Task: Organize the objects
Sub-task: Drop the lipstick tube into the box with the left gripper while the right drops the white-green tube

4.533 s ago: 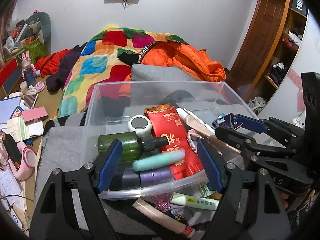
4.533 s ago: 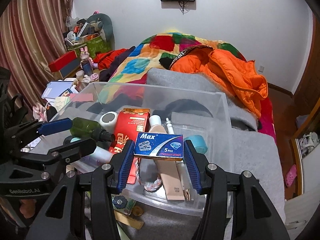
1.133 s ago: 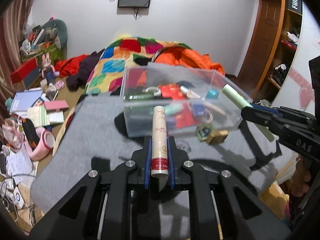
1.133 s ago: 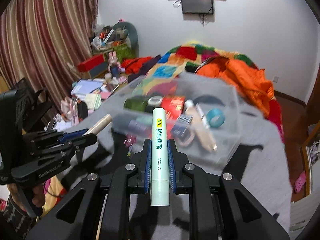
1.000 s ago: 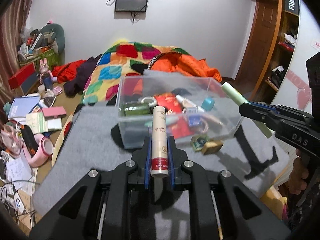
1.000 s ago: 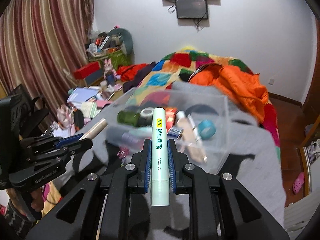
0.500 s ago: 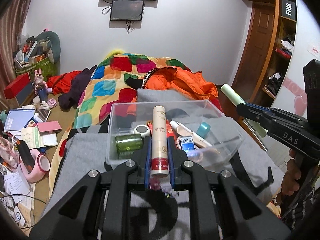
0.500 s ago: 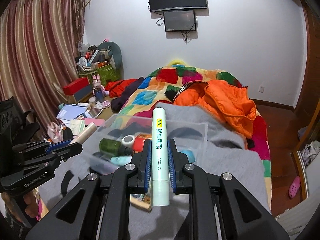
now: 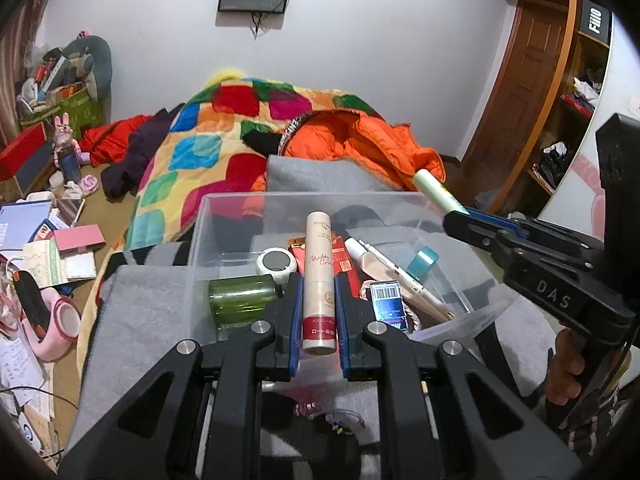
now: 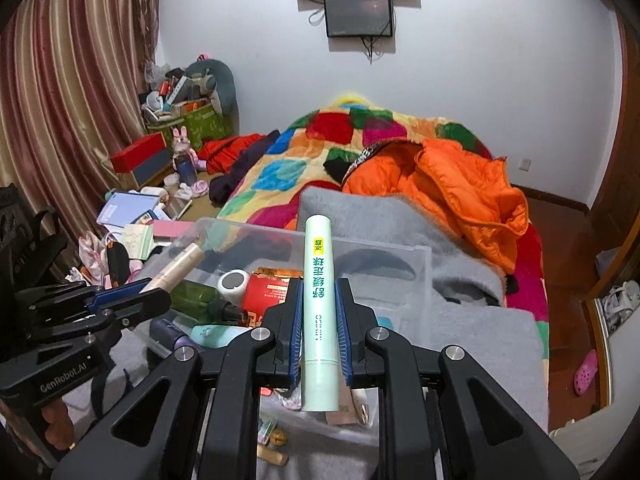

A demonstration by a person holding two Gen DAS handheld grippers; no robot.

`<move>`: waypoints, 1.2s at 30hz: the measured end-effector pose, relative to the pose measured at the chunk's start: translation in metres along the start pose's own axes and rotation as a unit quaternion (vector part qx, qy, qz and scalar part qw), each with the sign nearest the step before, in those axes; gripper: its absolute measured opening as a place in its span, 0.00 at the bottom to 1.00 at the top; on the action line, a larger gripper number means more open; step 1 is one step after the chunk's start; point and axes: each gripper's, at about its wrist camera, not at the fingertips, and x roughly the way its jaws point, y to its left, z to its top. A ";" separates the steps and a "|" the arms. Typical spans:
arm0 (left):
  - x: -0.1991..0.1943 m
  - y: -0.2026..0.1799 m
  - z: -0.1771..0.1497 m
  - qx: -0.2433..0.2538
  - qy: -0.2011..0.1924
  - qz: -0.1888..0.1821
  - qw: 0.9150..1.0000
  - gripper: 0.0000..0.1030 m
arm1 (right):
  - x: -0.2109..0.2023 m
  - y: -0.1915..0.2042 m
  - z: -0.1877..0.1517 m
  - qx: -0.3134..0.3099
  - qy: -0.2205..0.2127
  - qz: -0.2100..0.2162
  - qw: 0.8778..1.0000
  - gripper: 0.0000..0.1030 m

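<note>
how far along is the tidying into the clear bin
Mostly done: the clear bin already holds the green bottle and others. In hand: left gripper clamps a beige tube, right gripper a mint tube. Left: dropping both, plus scraps outside.

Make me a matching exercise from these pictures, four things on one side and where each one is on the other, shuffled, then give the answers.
Things:
1. beige tube
2. pale green tube
3. green bottle
4. orange jacket

Places:
A. lying in the clear bin
B. clamped in the right gripper
C. on the bed behind the bin
D. clamped in the left gripper

Pairs: 1-D, 2-B, 3-A, 4-C
</note>
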 end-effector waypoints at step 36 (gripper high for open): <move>-0.021 -0.006 -0.005 0.012 -0.014 -0.001 1.000 0.53 | -0.013 0.014 -0.021 -0.038 0.017 -0.001 0.999 0.43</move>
